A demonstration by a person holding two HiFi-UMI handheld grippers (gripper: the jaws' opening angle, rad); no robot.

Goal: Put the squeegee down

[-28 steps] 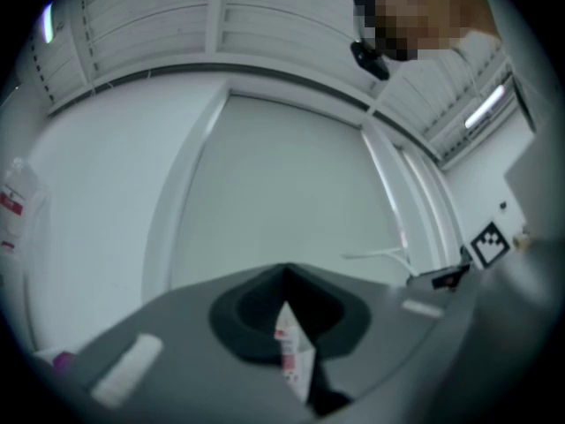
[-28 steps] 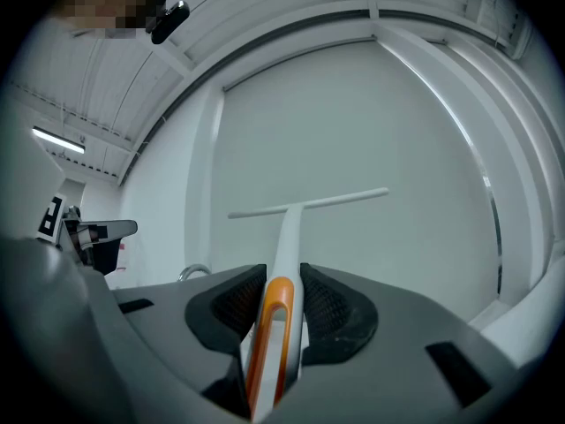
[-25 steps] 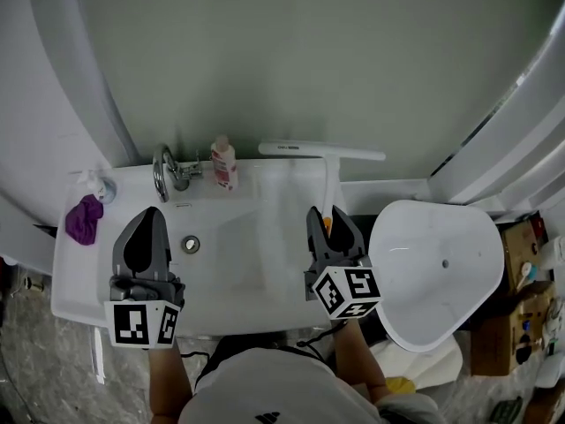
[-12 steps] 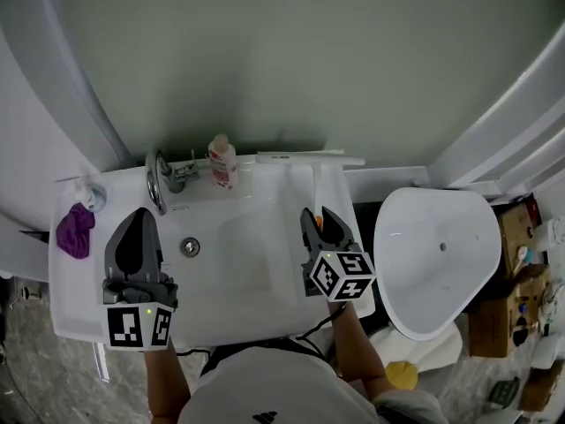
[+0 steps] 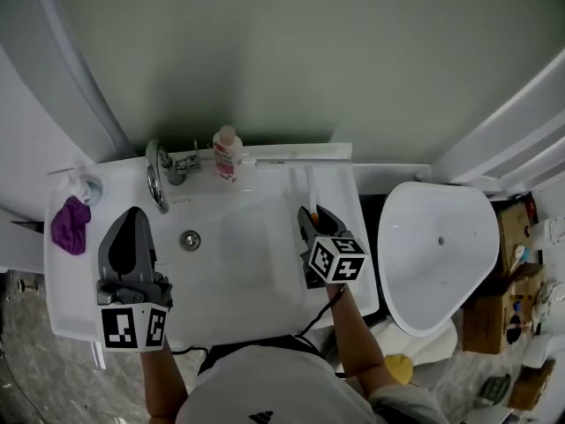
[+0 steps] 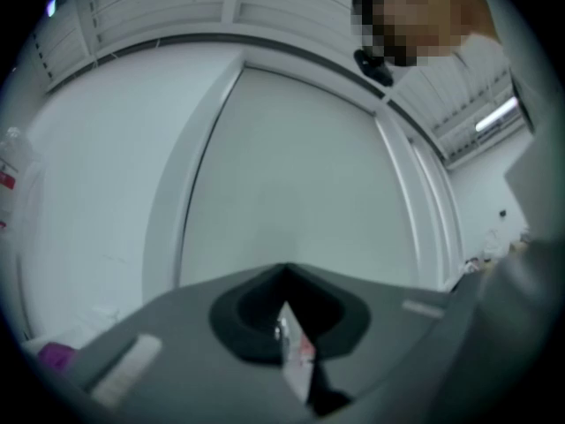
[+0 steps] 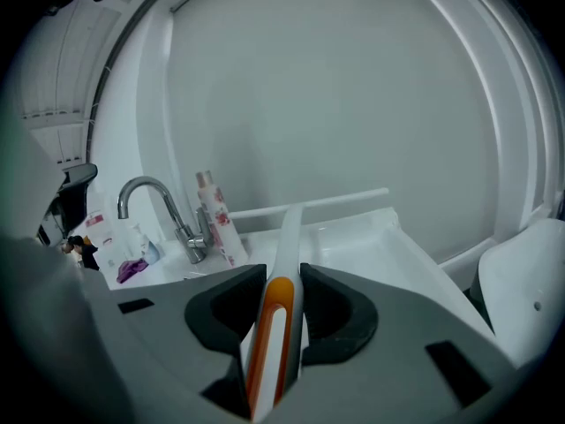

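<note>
The squeegee has a white blade (image 5: 300, 155) that lies along the back rim of the white sink (image 5: 238, 272), and a white handle with an orange inlay (image 7: 272, 325). My right gripper (image 5: 311, 212) is shut on that handle over the sink's right side, pointing toward the wall. In the right gripper view the handle runs up between the jaws (image 7: 281, 276) to the blade (image 7: 318, 205). My left gripper (image 5: 134, 215) hovers over the sink's left part, jaws together and holding nothing. In the left gripper view its closed jaws (image 6: 284, 276) face a pale wall.
A chrome faucet (image 5: 159, 179) and a pink-labelled bottle (image 5: 228, 155) stand at the sink's back. A purple cloth (image 5: 69, 223) and a small dispenser (image 5: 84, 186) sit on the left ledge. A white toilet (image 5: 433, 254) stands to the right, with boxes (image 5: 508, 307) beyond it.
The right gripper has come down with the squeegee, whose blade dropped from the wall to the sink's back rim. The left gripper has sunk a little toward the sink's left edge.
</note>
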